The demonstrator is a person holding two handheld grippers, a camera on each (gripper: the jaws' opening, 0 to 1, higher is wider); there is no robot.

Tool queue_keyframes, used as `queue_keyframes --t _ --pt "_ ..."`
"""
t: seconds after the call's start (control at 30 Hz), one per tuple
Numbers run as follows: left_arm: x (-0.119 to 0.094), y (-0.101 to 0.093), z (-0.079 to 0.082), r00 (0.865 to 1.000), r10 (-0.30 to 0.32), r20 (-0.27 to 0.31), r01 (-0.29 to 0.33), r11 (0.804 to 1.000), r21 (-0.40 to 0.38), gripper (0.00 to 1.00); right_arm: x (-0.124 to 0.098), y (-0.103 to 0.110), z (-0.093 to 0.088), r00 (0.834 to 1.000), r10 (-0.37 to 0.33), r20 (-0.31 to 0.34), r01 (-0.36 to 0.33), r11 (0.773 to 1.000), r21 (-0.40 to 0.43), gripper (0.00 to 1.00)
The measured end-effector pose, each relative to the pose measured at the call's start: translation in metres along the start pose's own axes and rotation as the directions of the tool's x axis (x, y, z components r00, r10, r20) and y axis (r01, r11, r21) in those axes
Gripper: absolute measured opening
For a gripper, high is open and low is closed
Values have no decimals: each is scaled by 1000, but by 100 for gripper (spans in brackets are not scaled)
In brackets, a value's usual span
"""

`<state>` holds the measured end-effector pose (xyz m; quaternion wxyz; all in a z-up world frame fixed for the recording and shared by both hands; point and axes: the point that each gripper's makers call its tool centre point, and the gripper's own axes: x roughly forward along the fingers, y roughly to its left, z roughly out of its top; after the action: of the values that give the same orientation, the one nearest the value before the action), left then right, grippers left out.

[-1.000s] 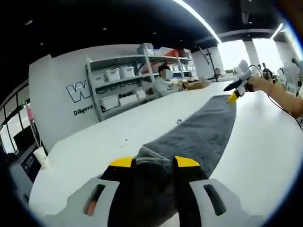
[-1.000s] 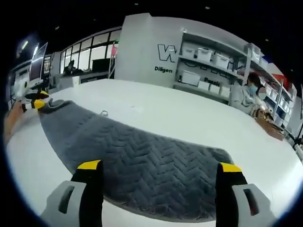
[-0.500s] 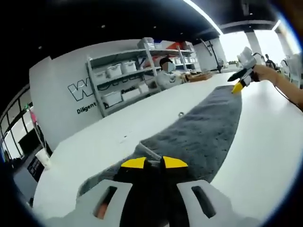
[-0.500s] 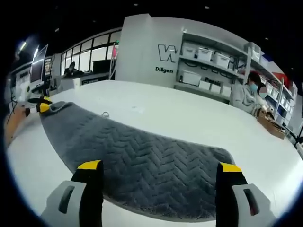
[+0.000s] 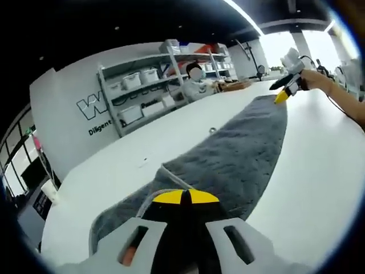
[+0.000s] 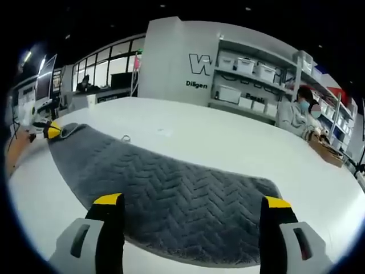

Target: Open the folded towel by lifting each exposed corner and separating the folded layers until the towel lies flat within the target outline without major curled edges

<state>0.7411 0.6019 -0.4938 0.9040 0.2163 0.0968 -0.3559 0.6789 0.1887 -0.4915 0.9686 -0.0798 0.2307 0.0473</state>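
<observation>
Between shut left gripper (image 5: 182, 197) and open right gripper (image 6: 193, 201), towel (image 6: 171, 197) stretches lengthwise.

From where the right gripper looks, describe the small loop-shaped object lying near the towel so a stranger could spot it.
Start at the big white table, then find the long grey towel stretched across it. Just beyond the towel's far edge, toward the left gripper's end, lies the small loop-shaped object, alone on bare tabletop.
</observation>
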Motion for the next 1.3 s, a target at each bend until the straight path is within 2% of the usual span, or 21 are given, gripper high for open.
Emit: queue_keyframes --t 0.1,0.2,0.27,0.5,0.7,0.9,1.1,1.3 --pt "2 -1 -4 1000 3 -17 -2 1000 19 3 0 0 0 1000 1 0 -1 1000 0 99" --pt "3 -3 -5 1000 -4 -24 5 1000 27 12 -1 1 0 1000 2 1 -2 1000 -2 99" --pt "5 -4 -6 1000 -4 -31 5 999 33 14 -1 1 0 1000 5 -1 -5 1000 -4 99" --pt "7 -3 -12 999 0 -50 2 999 39 11 0 3 -1 1000 8 -8 -8 1000 -9 99" --pt "7 -3 -11 999 -1 -46 3 999 42 5 0 1 -1 1000 5 -8 -6 1000 -7 99" --pt "3 -5 -9 999 -5 -41 7 999 40 4 1 0 -1 1000 6 -11 -7 1000 -9 99" --pt "-4 -9 -5 999 -36 -30 37 999 39 4 0 3 -4 1000 11 -19 -12 1000 -15 99" --pt "-10 -22 -6 993 -114 -29 114 993 26 4 0 6 -6 999 16 -28 -17 1000 -24 99"
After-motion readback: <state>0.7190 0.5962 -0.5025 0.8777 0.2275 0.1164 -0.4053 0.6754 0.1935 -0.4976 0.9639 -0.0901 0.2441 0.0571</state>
